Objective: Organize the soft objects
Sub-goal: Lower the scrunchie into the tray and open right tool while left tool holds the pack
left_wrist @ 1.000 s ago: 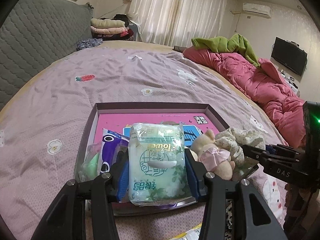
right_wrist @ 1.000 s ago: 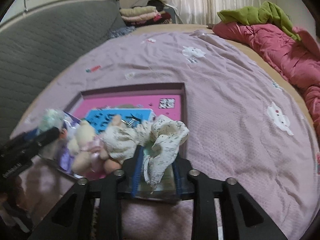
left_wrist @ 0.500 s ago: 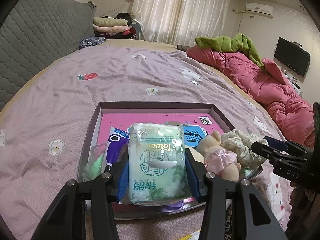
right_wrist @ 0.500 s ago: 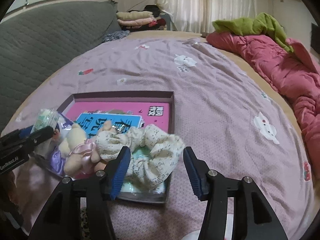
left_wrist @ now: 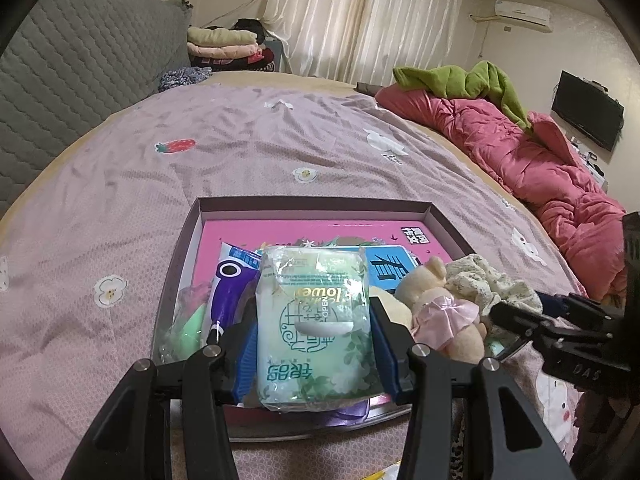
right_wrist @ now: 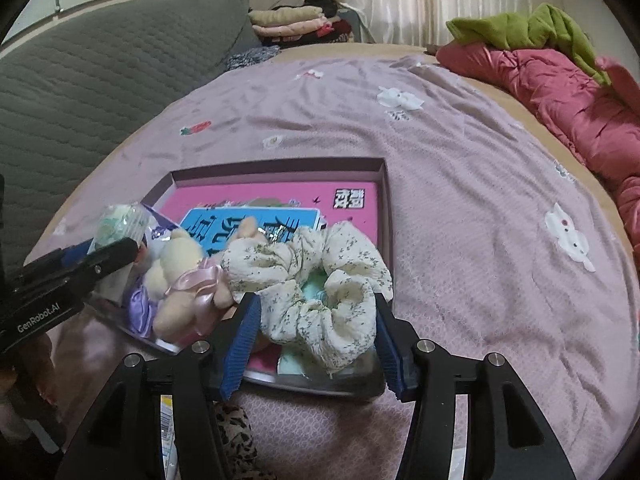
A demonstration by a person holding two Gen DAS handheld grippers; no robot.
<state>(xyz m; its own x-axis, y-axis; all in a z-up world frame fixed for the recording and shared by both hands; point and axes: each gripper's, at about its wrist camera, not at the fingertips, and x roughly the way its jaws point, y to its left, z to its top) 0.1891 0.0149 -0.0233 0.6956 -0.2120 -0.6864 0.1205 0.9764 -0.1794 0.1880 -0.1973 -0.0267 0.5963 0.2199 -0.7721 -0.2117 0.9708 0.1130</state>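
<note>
A shallow tray (left_wrist: pixel 312 203) with a pink book and a blue book lies on the bed. My left gripper (left_wrist: pixel 314 334) is shut on a green tissue pack (left_wrist: pixel 314 320) above the tray's near edge. A purple pack (left_wrist: pixel 230 288) and a green packet (left_wrist: pixel 188 320) lie at its left. A plush toy with a pink bow (left_wrist: pixel 440 312) and a floral scrunchie (right_wrist: pixel 320 276) lie in the tray's near right part. My right gripper (right_wrist: pixel 318 340) is open, its jaws either side of the scrunchie. The tray (right_wrist: pixel 280 166), the plush toy (right_wrist: pixel 188 276) and the left gripper's tissue pack (right_wrist: pixel 120 220) also show in the right wrist view.
The tray sits on a mauve bedsheet (left_wrist: pixel 240 140). A red quilt (left_wrist: pixel 540 160) with a green blanket (left_wrist: pixel 460 80) lies along the right. A grey headboard (left_wrist: pixel 80 72) and folded clothes (left_wrist: pixel 224 44) stand at the back. A leopard-print item (right_wrist: pixel 236 432) lies below the right gripper.
My right gripper opened and let go of the scrunchie, which now lies in the tray. It drew back a little. My left gripper still holds the tissue pack.
</note>
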